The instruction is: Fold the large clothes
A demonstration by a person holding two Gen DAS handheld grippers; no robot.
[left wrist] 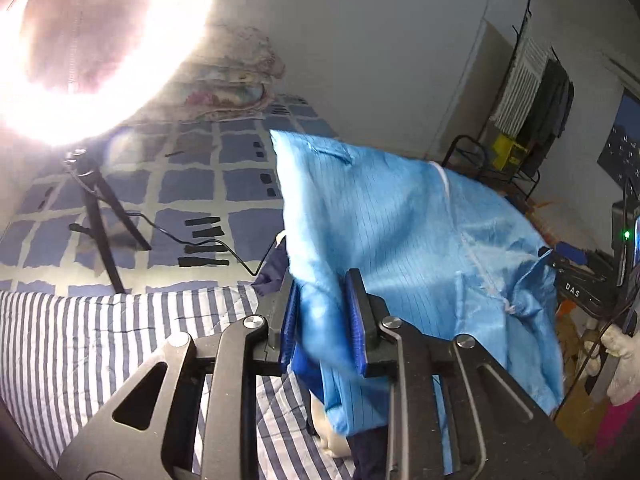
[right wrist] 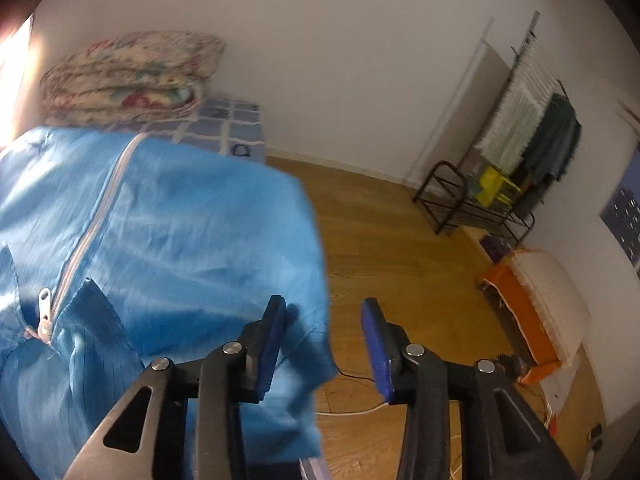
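Both grippers are at the blue garment (left wrist: 400, 216), which hangs above the striped bedsheet (left wrist: 100, 328). Left gripper (left wrist: 324, 320) has its fingers closed on a fold of it. Right gripper (right wrist: 326, 344) stands wide open, the cloth edge only against its left finger (right wrist: 270, 344).

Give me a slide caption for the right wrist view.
Right claw open beside a lifted blue zip-up garment, wooden floor beyond.

A home bedroom: patterned bed (left wrist: 192, 184), folded quilt (right wrist: 132, 76), clothes rack (right wrist: 532, 136), wooden floor (right wrist: 384, 240).
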